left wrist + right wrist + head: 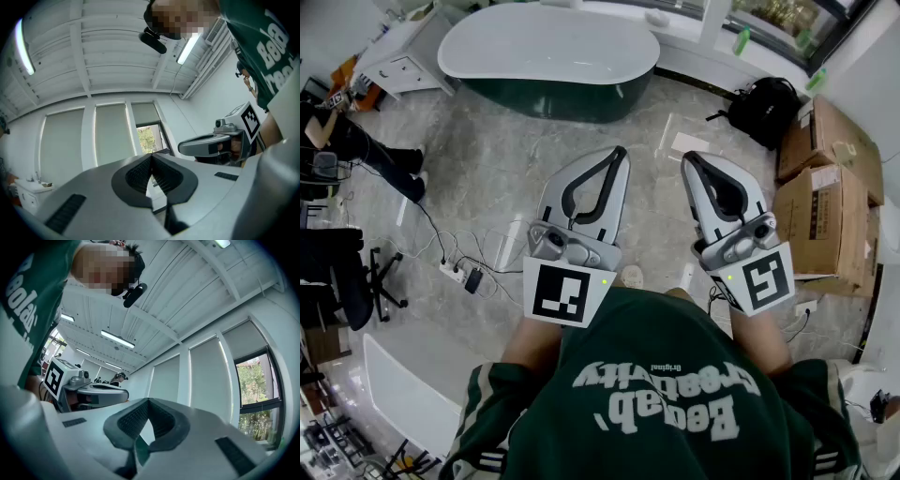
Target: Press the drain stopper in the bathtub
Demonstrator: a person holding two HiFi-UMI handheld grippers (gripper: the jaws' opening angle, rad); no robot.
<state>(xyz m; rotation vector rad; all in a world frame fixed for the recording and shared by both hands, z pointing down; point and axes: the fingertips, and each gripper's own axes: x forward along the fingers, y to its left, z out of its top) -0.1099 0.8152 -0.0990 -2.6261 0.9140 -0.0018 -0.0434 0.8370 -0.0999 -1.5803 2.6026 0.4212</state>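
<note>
The bathtub (548,56), white inside and dark green outside, stands on the far side of the marble floor; I cannot see its drain stopper. My left gripper (621,152) and right gripper (689,160) are held side by side in front of my chest, well short of the tub, both shut with nothing between the jaws. In the left gripper view the closed jaw tips (151,157) point up at windows and ceiling. The right gripper view shows the same: closed tips (148,402) against blinds and ceiling. Each gripper view also catches the other gripper at its side.
Cardboard boxes (825,202) are stacked at the right, with a black backpack (764,108) beyond them. A power strip with cables (459,274) lies on the floor at the left. A person's legs (380,159) and a black chair (347,277) are further left. A white cabinet (398,61) stands beside the tub.
</note>
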